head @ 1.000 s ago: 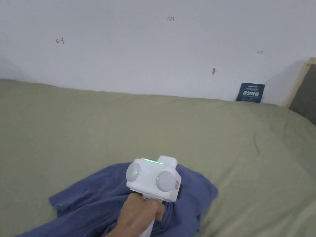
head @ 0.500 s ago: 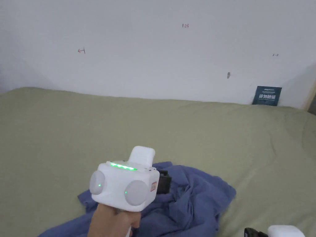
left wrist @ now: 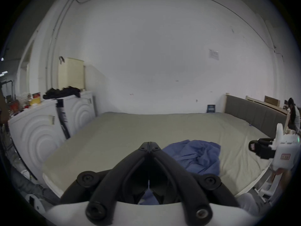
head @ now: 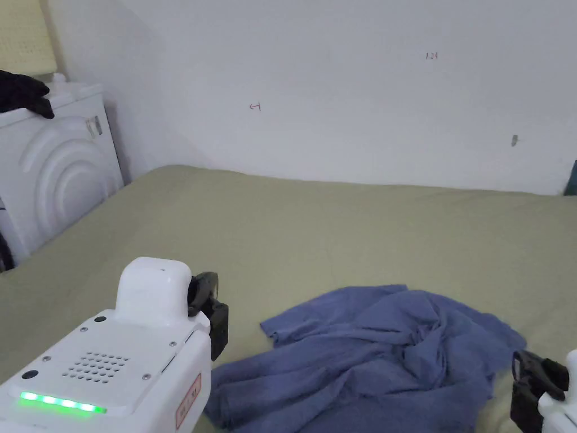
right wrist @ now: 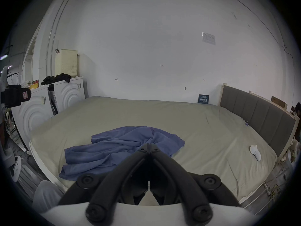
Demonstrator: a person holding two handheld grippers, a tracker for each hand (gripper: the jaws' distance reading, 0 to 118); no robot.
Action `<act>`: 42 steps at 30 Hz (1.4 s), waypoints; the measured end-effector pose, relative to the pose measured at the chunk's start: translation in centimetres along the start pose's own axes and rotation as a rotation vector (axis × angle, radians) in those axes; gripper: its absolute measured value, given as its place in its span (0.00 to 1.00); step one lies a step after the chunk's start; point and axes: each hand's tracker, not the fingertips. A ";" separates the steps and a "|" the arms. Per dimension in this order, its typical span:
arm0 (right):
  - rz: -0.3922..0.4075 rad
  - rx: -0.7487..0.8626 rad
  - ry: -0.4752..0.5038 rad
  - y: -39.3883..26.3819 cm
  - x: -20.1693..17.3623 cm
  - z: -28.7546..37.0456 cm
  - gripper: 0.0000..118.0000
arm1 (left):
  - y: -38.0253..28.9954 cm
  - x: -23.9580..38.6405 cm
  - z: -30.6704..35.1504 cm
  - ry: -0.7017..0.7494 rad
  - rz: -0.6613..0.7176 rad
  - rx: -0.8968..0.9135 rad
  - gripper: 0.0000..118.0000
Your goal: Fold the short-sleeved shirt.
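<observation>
The blue shirt (head: 383, 355) lies crumpled in a loose heap on the green-sheeted bed (head: 315, 237), near the front edge, with folds bunched toward its middle and one flat corner sticking out on its left. Neither tool touches it. The left gripper (left wrist: 149, 145) is held up over the bed to the left of the shirt, its two black jaws pressed tip to tip with nothing between them. The right gripper (right wrist: 149, 147) hangs off the shirt's right side, above the cloth's near edge, and its jaws are likewise closed on nothing. In the head view the left gripper's white body fills the lower left corner with a green light strip lit. White cabinets (right wrist: 65, 95) stand past the bed's left end, with dark clothes (right wrist: 56, 79) heaped on top, and a grey headboard (right wrist: 260, 115) runs along the right. A small white object (right wrist: 255, 152) lies on the sheet near the headboard.
</observation>
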 end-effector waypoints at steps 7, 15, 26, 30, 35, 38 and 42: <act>-0.007 0.020 -0.002 0.3 -1.2 -0.2 0.01 | -1.8 -2.9 0.1 0.063 0.037 -0.054 0.00; 0.005 -0.016 0.017 -0.3 -1.8 -1.5 0.01 | -5.2 -6.2 -5.5 0.078 0.057 -0.255 0.00; 0.034 -0.144 0.028 -2.6 -2.1 -6.3 0.01 | -13.8 -9.3 -23.1 0.051 0.043 -0.710 0.15; 0.042 -0.180 0.036 -3.4 -2.0 -7.3 0.01 | -15.3 -8.5 -26.7 0.046 0.106 -0.820 0.92; 0.039 -0.214 0.046 -4.1 -1.8 -7.8 0.01 | -17.5 -6.9 -29.1 0.104 0.033 -0.903 0.92; 0.033 -0.220 0.050 -4.3 -1.7 -7.7 0.01 | -16.2 -6.1 -27.5 0.086 0.023 -0.881 0.75; 0.007 -0.231 0.064 -4.5 -1.5 -7.8 0.01 | -15.7 -4.5 -26.1 0.044 -0.037 -0.876 0.29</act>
